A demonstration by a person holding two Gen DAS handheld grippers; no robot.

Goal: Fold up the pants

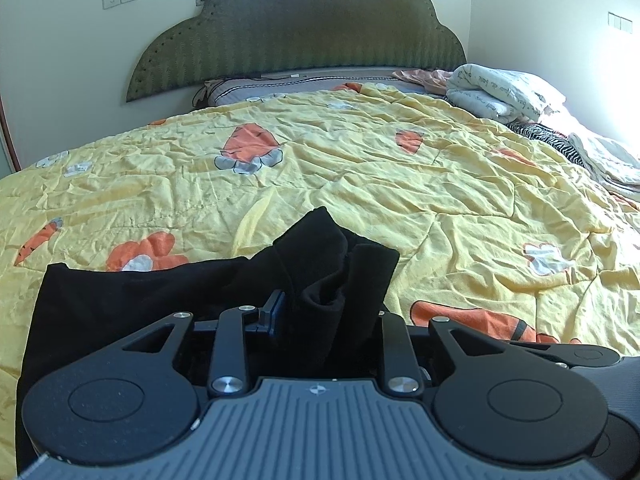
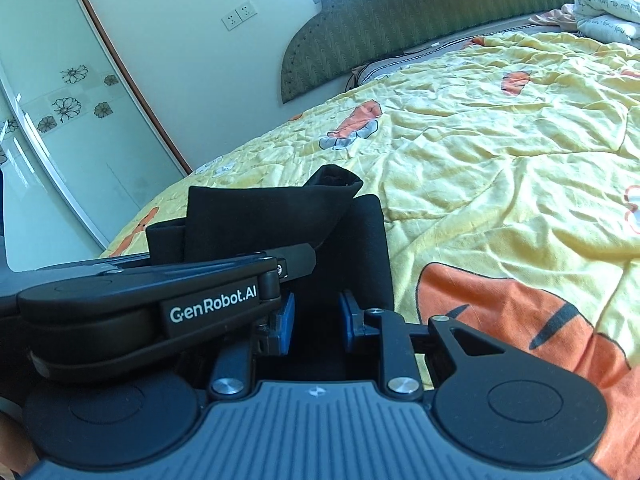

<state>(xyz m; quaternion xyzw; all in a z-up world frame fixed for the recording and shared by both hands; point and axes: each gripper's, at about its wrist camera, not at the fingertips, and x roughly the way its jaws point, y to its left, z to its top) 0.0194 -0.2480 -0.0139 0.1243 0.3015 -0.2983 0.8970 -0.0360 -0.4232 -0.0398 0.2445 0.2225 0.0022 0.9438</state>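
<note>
Black pants [image 1: 132, 300] lie at the near edge of the bed on a yellow quilt [image 1: 360, 168]. My left gripper [image 1: 320, 312] is shut on a bunched fold of the pants, which stands up between its fingers and hides the right finger. In the right wrist view the pants [image 2: 264, 216] lie folded in front, and the left gripper's body [image 2: 160, 304] crosses from the left. My right gripper [image 2: 316, 320] has its blue pads [image 2: 286, 320] apart, with black cloth beneath and between them, not pinched.
A green headboard [image 1: 296, 36] stands at the far end. Folded bedding [image 1: 496, 88] and striped cloth [image 1: 552, 136] lie at the far right. A wardrobe with glass sliding doors [image 2: 60, 120] stands left of the bed.
</note>
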